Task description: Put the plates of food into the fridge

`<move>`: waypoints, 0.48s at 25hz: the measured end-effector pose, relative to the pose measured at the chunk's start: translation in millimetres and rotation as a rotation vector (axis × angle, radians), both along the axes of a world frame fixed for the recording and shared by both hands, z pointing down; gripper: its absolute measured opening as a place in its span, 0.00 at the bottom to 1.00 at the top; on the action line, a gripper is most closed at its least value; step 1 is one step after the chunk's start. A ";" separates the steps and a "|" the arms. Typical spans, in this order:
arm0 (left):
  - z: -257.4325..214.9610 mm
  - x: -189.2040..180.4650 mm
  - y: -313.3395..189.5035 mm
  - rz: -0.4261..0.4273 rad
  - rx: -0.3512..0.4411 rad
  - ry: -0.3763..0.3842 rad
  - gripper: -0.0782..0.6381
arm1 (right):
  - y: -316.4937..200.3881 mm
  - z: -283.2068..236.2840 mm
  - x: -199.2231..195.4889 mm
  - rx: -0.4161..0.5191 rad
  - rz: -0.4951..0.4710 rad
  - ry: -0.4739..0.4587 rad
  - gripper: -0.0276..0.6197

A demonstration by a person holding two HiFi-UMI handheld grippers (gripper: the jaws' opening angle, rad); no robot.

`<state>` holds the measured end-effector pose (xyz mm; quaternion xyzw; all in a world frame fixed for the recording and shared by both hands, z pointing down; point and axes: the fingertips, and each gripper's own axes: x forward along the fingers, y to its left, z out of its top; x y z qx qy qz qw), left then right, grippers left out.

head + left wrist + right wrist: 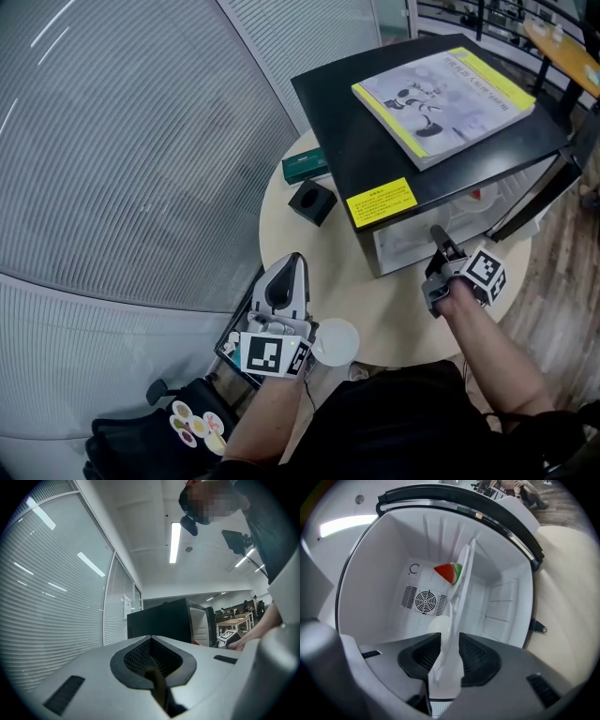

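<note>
A black mini fridge [412,141] stands on the round table [300,239] with its door [539,192] swung open at the right. My right gripper [439,246] reaches into the opening. In the right gripper view a white plate [461,578] stands edge-on between the jaws of my right gripper [450,641], carrying a red and green watermelon slice [449,572]; the pads stand apart and do not clamp the rim. My left gripper [292,264] rests shut near the table's front edge, holding nothing, beside another white plate [337,340]. In its own view my left gripper [151,665] shows its pads together.
A book [441,98] lies on the fridge top. A black cube [312,202] and a green box [306,166] sit on the table left of the fridge. A plate with coloured pieces [197,427] lies low at the left. A fan vent [424,601] marks the fridge's back wall.
</note>
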<state>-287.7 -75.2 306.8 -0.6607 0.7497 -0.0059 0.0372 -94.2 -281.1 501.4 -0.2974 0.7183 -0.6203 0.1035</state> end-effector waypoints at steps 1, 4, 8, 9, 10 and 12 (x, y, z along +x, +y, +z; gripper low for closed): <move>0.4 0.2 1.1 -0.004 -0.001 0.000 0.11 | 1.0 2.5 4.3 -0.004 0.007 0.003 0.20; 1.5 2.5 3.7 -0.011 -0.006 -0.001 0.11 | 2.1 3.9 11.6 -0.002 0.016 -0.022 0.20; 0.6 8.4 5.0 -0.017 -0.010 -0.008 0.11 | -0.6 -1.4 8.8 0.004 0.016 -0.037 0.09; -0.4 9.3 5.5 -0.021 -0.010 -0.010 0.11 | -1.4 -1.5 7.6 -0.007 0.019 -0.042 0.08; -1.7 10.0 6.2 -0.026 -0.010 -0.013 0.11 | -2.1 -1.4 6.4 -0.018 0.021 -0.048 0.08; -4.0 11.6 8.2 -0.036 -0.011 -0.018 0.11 | -4.0 -1.1 3.8 -0.030 0.022 -0.052 0.08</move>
